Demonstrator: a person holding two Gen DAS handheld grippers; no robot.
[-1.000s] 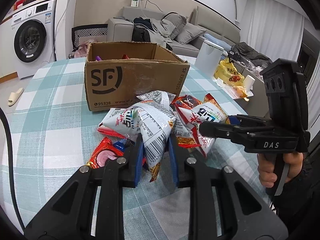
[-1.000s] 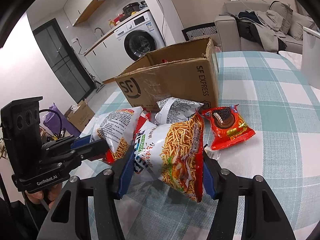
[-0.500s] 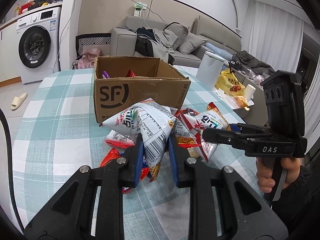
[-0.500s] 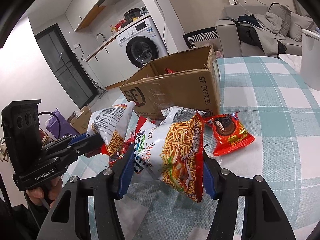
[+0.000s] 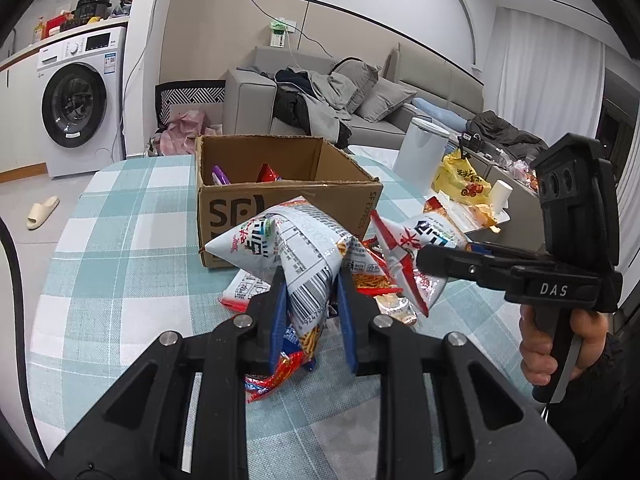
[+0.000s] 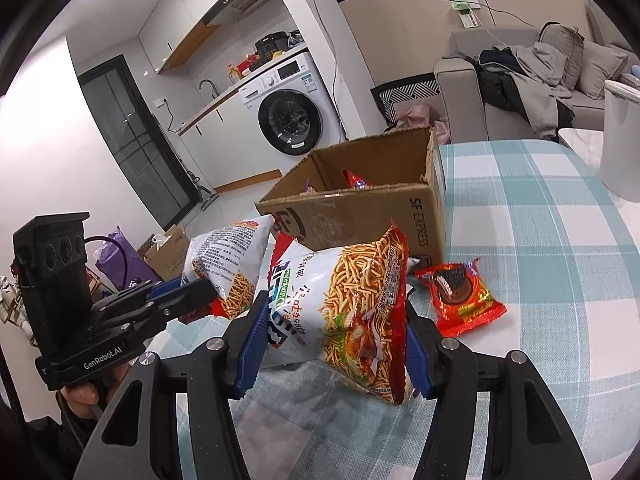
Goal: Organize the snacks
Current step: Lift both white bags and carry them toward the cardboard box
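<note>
My left gripper [image 5: 310,298] is shut on a white noodle-snack bag [image 5: 296,248] and holds it above the table in front of the open SF cardboard box [image 5: 288,200]. My right gripper [image 6: 332,340] is shut on a second noodle-snack bag [image 6: 344,304], also lifted; it shows at the right of the left wrist view [image 5: 416,248]. The left gripper with its bag [image 6: 224,260] shows at the left of the right wrist view. The box [image 6: 360,208] holds a few snack packs. A red cookie pack [image 6: 456,298] lies on the checked tablecloth.
More small packs [image 5: 276,368] lie on the table under the left gripper. A white cylindrical bin [image 5: 420,156] stands beyond the table's far right edge. A sofa and a washing machine [image 5: 76,100] are behind the table.
Both grippers have lifted their bags higher off the table. The box's inside now shows in both views.
</note>
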